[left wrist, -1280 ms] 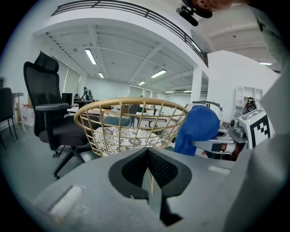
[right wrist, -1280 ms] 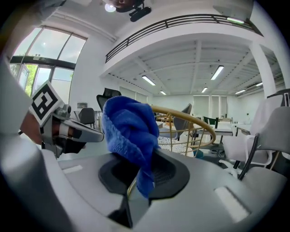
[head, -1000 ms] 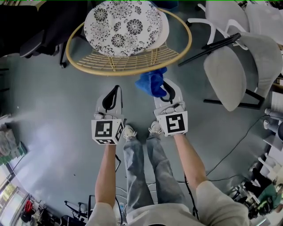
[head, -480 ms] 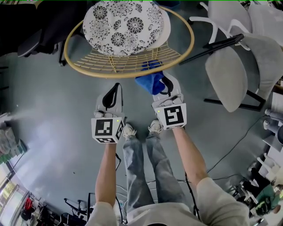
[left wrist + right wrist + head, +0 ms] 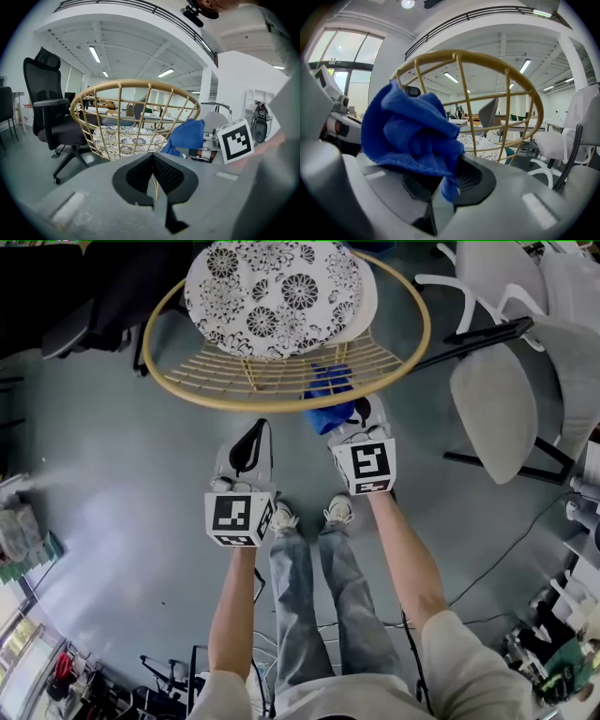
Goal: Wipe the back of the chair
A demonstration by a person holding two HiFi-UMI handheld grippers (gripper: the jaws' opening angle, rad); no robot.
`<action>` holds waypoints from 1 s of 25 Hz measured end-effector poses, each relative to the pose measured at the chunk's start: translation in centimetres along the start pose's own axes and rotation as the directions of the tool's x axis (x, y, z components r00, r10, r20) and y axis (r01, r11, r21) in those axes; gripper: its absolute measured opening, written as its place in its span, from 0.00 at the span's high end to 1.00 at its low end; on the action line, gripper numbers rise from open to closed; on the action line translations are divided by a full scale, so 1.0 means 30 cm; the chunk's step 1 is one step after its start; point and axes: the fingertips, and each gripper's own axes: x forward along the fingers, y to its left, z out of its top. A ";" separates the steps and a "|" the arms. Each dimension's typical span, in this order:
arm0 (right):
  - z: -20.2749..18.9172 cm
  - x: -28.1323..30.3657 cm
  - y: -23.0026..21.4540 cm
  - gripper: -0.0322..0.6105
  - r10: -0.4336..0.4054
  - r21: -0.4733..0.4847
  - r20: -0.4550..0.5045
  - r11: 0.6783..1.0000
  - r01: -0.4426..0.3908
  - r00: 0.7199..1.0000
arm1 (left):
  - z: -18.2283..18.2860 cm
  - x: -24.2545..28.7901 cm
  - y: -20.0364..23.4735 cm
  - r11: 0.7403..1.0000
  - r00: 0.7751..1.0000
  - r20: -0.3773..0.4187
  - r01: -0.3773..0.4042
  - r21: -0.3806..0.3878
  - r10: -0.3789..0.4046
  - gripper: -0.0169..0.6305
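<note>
A round rattan chair (image 5: pixel 281 395) with a black-and-white flowered cushion (image 5: pixel 272 292) stands just ahead of me; its barred back (image 5: pixel 136 117) curves toward both grippers. My right gripper (image 5: pixel 352 416) is shut on a bunched blue cloth (image 5: pixel 330 390), and the cloth (image 5: pixel 410 136) sits against the chair's back bars (image 5: pixel 506 112). My left gripper (image 5: pixel 251 437) hangs shut and empty a little short of the rim, to the left of the right one, its jaws pressed together (image 5: pixel 153 174).
A black office chair (image 5: pixel 84 296) stands at the left behind the rattan chair. Grey and white chairs (image 5: pixel 506 390) crowd the right. Cables (image 5: pixel 487 568) trail over the grey floor near my feet (image 5: pixel 309 514).
The right gripper has pushed forward with the blue cloth, from just short of the rim to up against the chair's back. The left gripper has held about level.
</note>
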 end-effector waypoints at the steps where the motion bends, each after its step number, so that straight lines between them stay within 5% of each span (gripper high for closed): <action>1: -0.017 0.015 -0.006 0.86 -0.006 0.012 -0.008 1.000 0.006 1.000 | -0.001 0.000 0.005 1.000 1.000 -0.001 0.000 0.002 0.000 0.97; 16: -0.191 0.141 -0.060 0.86 -0.017 0.018 -0.124 1.000 0.020 0.992 | -0.026 -0.002 0.046 1.000 1.000 -0.009 -0.016 -0.009 0.016 0.97; 25: -0.147 0.055 -0.033 0.86 -0.005 0.001 -0.091 1.000 0.005 0.996 | 0.000 -0.028 0.042 1.000 1.000 0.008 -0.021 0.002 0.021 0.97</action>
